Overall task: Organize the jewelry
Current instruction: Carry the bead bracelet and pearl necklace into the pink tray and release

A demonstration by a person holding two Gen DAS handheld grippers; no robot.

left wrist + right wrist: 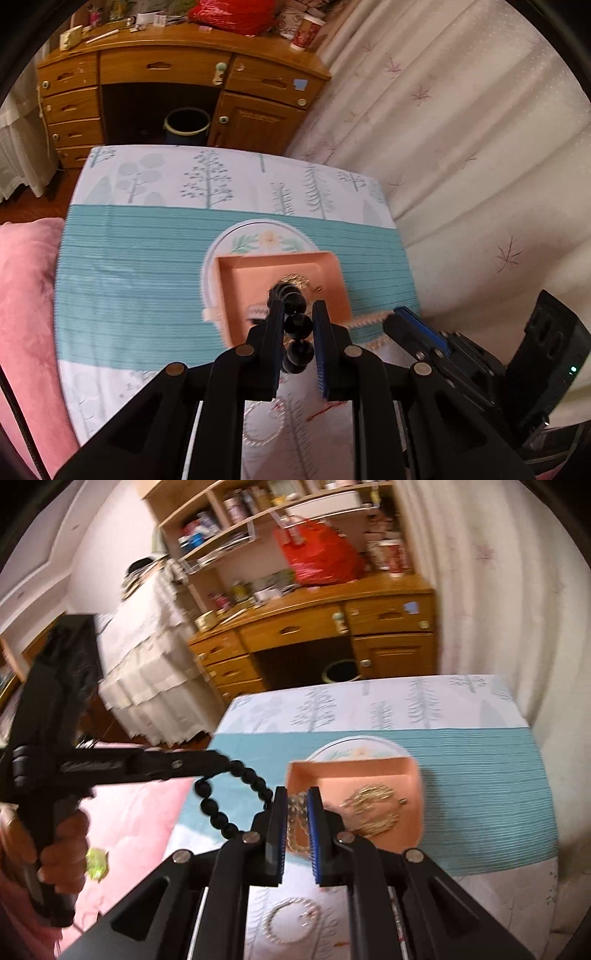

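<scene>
both grippers holding beaded bracelets above the pink tray

the left gripper [298,314] is clamping a black bead bracelet [297,325] between its fingers, the beads running up the narrow gap between the pads. in the right wrist view the same bracelet [236,797] is hanging as a loop from the tip of the left gripper [218,760], off the left edge of the table. a hand [61,849] is gripping that tool's handle (a green ring is showing on one finger).

the right gripper [297,805] is pinching a string of clear beads [297,823] between its blue-padded fingers, over the near left corner of the pink tray [410,775].

the tray is sitting on the teal band of the tablecloth [147,273], toward the table's right edge. a heap of gold jewelry [373,808] is lying inside it, near the middle.

a pearly white bracelet [291,919] is lying on the cloth near the table's front edge, below the right gripper. a wooden desk [177,74] is standing beyond the table's far edge.
</scene>
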